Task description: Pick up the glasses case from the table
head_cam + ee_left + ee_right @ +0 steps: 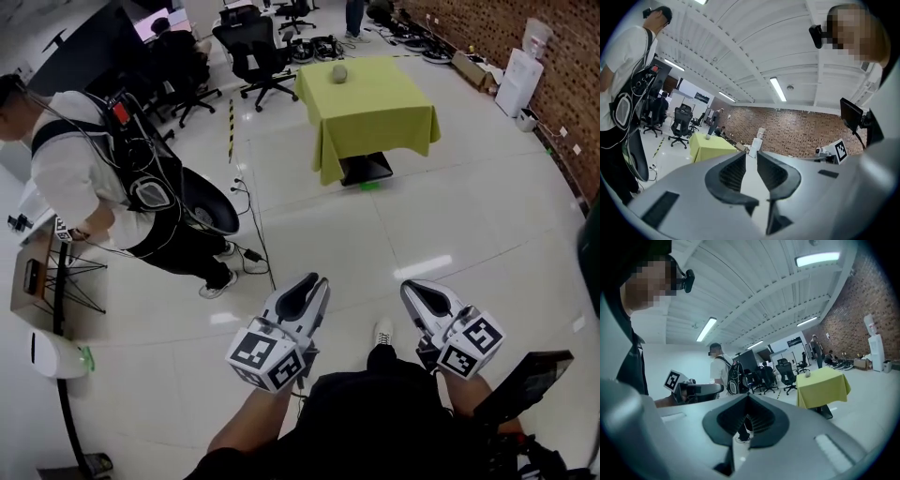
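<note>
Your left gripper (pixel 315 283) and right gripper (pixel 413 289) hang low, jaws pressed together on nothing — the small grey rounded glasses case (pixel 339 73) lies well away on the yellow-green-clothed table (pixel 394 117).

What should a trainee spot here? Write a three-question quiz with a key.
1. True or false: the case lies on the table.
2. What does the right gripper hold? A) the case B) nothing C) a cable
3. Fill in: the person in white stands at the head view's ___ side.

Key: 1 true; 2 B, its jaws are shut with nothing between them; 3 left.
</note>
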The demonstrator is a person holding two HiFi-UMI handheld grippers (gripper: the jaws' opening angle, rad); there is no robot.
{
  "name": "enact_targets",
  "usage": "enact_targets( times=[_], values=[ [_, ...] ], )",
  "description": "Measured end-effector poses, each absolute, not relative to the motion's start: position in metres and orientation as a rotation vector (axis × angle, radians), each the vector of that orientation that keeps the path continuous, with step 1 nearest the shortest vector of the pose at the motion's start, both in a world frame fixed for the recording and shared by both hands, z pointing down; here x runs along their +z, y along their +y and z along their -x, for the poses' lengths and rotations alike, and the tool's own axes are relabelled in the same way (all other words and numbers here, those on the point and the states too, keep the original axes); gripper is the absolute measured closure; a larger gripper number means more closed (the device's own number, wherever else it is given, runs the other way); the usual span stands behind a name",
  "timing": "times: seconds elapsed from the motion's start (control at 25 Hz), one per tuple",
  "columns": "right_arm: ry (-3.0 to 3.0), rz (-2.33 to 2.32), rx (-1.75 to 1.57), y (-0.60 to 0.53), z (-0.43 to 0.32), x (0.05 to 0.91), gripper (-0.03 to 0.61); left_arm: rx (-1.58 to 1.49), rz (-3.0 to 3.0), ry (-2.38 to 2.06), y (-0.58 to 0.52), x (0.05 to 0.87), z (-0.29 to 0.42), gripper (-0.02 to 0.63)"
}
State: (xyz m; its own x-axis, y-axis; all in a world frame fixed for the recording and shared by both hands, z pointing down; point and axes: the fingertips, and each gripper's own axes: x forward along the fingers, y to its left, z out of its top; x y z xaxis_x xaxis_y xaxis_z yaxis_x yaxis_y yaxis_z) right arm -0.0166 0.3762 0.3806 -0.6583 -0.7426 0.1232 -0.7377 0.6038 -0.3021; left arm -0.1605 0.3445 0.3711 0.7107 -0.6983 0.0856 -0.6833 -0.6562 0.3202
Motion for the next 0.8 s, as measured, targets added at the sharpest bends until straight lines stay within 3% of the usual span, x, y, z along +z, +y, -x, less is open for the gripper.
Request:
enact_targets(
  times=[0.8],
  values=[
    [2.766, 1.224, -0.492, 0.254, -0.061, 0.374, 0.577, -0.084, -2.554, -1.147, 0.228, 0.360, 0.096, 0.541]
  ],
)
